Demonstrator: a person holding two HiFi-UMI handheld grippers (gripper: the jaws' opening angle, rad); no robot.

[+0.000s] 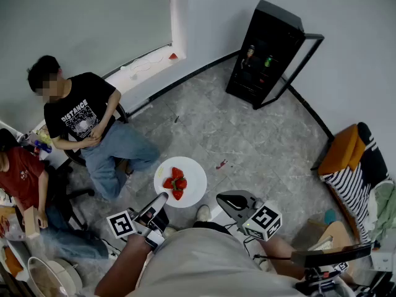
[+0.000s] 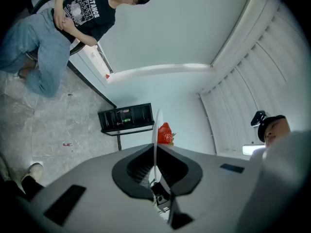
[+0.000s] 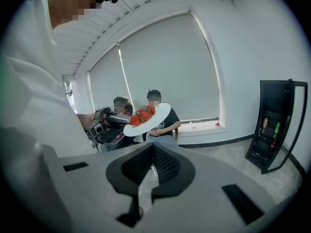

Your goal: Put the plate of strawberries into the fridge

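Note:
A white plate [image 1: 192,179] carries a few red strawberries [image 1: 176,183] and hangs above the tiled floor. My left gripper [image 1: 162,198] is shut on its near rim. In the left gripper view the plate [image 2: 155,130] shows edge-on between the jaws, with one strawberry [image 2: 165,134] beside it. My right gripper [image 1: 226,198] is to the right of the plate, shut and holding nothing. From the right gripper [image 3: 153,152] the plate [image 3: 158,118] and the left gripper [image 3: 104,125] are seen ahead. The black fridge [image 1: 266,51] stands against the far wall with its glass door swung open.
A person in a black shirt [image 1: 86,119] sits at the left by the window ledge, and another person in red [image 1: 21,178] sits nearer the left edge. A chair with orange and striped cloth [image 1: 352,159] is at the right. Bottles stand inside the fridge [image 3: 272,125].

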